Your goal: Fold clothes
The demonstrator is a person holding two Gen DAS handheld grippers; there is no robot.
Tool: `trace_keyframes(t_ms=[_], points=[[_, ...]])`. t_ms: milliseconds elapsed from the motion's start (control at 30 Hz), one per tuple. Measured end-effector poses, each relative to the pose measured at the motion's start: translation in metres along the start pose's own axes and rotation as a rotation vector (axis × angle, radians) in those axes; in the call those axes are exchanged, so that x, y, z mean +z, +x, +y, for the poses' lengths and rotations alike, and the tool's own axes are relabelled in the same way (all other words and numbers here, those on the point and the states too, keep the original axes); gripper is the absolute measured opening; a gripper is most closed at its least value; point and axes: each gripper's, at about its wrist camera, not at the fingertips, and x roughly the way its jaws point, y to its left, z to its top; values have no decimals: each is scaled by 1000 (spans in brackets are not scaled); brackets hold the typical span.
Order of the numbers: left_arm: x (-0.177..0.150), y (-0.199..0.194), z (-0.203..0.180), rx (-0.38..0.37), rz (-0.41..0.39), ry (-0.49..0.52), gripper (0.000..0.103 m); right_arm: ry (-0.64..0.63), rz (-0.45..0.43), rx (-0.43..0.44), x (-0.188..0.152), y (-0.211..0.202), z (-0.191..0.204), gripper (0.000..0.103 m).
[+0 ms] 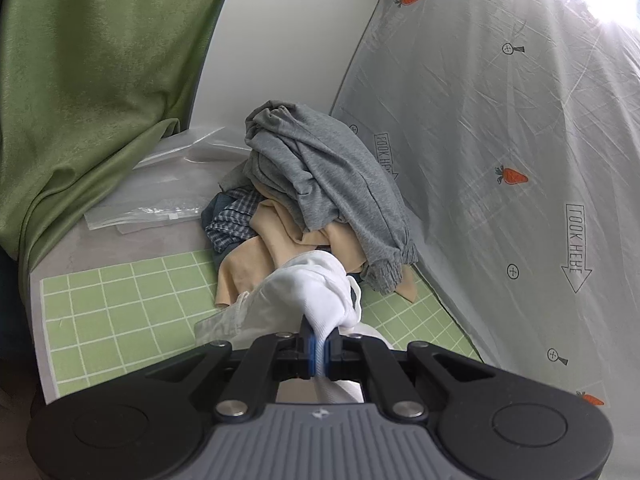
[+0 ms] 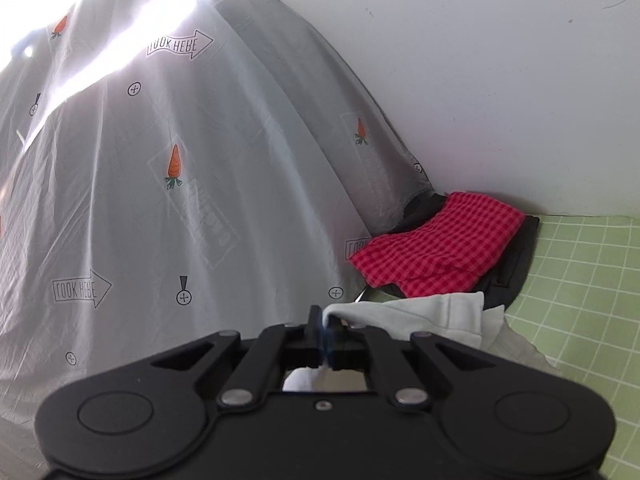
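Note:
My left gripper (image 1: 319, 338) is shut on a bunched white garment (image 1: 304, 292), which drapes over the green grid mat (image 1: 100, 312). Behind it lies a pile of unfolded clothes: a grey garment (image 1: 320, 172) on top, a beige one (image 1: 276, 236) and a blue checked one (image 1: 232, 220) beneath. My right gripper (image 2: 325, 328) is shut on an edge of the white garment (image 2: 432, 316), which trails to the right over the mat (image 2: 580, 280). A folded red checked garment (image 2: 436, 248) lies on a dark one (image 2: 516, 264) beyond it.
A grey sheet printed with carrots and "LOOK HERE" arrows (image 1: 500, 140) hangs along the far side and also shows in the right wrist view (image 2: 180, 180). A green curtain (image 1: 88, 80) hangs at left. Clear plastic bags (image 1: 160, 188) lie by the pile. A white wall (image 2: 480, 60) stands behind.

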Motion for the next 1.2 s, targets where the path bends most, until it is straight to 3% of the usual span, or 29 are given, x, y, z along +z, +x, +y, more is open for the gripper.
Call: trace_keyframes(t_ms=[200,333,367,400,500,533,600,633,800,900,1067,1200], points=[[2,61,-53,9,0,27,5,-66,50,-19,5,101,40,2],[-2,130,-87,41,1,46,8,-170,156,-78,-16,185,58,3],[-6,148,-94,65,32,53,10,-214,185,-100,-25,201,61,9],[-9,164,-101,93,76,61,11,-259,213,-122,-35,217,63,24],[-23,185,-113,113,159,88,18,-392,298,-188,-62,267,71,42],[-30,180,-112,104,157,114,25,-404,301,-206,-72,259,64,47],[-44,171,-111,86,154,165,48,-414,302,-260,-91,234,44,66],[-51,166,-111,78,152,191,62,-419,306,-299,-98,222,34,66],[-73,145,-106,52,164,302,65,-300,333,-494,-120,172,-29,67],[-80,137,-102,55,188,309,65,-194,338,-510,-125,163,-55,73],[-90,120,-102,36,211,317,65,-143,339,-521,-127,175,-64,82],[-102,99,-105,7,221,333,65,-182,353,-538,-127,180,-61,77]])
